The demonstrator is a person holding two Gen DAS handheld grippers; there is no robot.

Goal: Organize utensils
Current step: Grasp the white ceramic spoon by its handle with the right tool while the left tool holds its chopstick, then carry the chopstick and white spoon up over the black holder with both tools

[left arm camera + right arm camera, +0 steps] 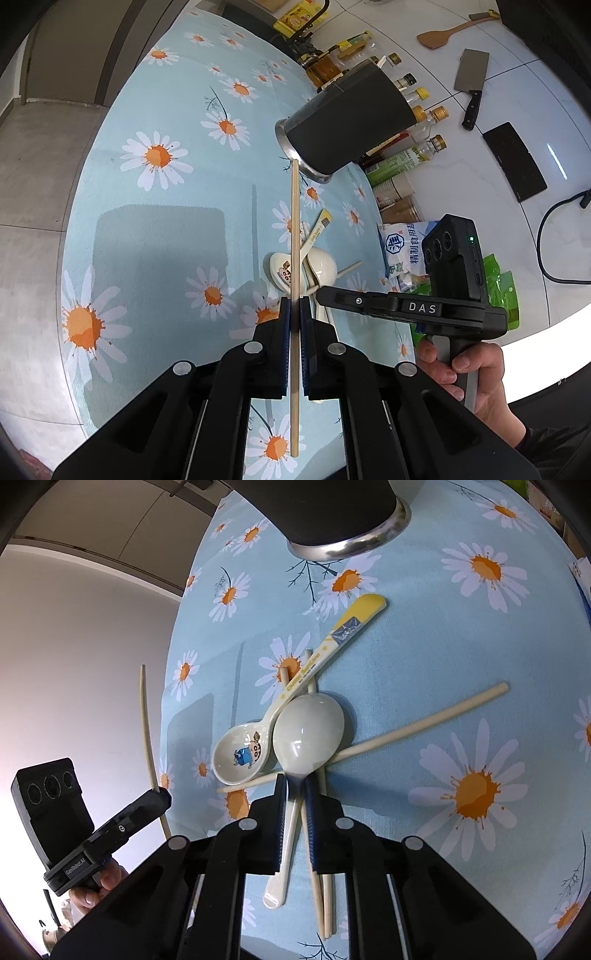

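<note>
A: Start closest in. What has the left gripper (pixel 294 306) got?

B: Its blue pads are pressed together on a single wooden chopstick (pixel 294 236), which runs up between them, its far tip reaching toward the rim of the dark utensil holder (pixel 343 127).

A: And the right gripper (pixel 295 786)?

B: Nearly closed. Its jaws sit either side of the neck of the plain white spoon (pixel 308 731), where bowl meets handle. The handle passes down between the pads; whether they actually press it, I cannot tell.

A: Where is that spoon lying?

B: In the heap on the daisy-print tablecloth (pixel 461 664), bowl up, overlapping a cartoon-printed spoon (pixel 240 757) with a yellow-tipped handle. Several chopsticks lie crossed beneath them; one long chopstick on the cloth (pixel 424 723) angles out to the right.

A: Beyond the pile?

B: The utensil holder, black-sleeved with a steel base, stands on the cloth. Past the table edge, seen from the left wrist, bottles (pixel 417 107) cluster on the white floor, with a salt bag (pixel 404 247), a cleaver (pixel 471 83) and a wooden spatula (pixel 443 35) farther off.
</note>
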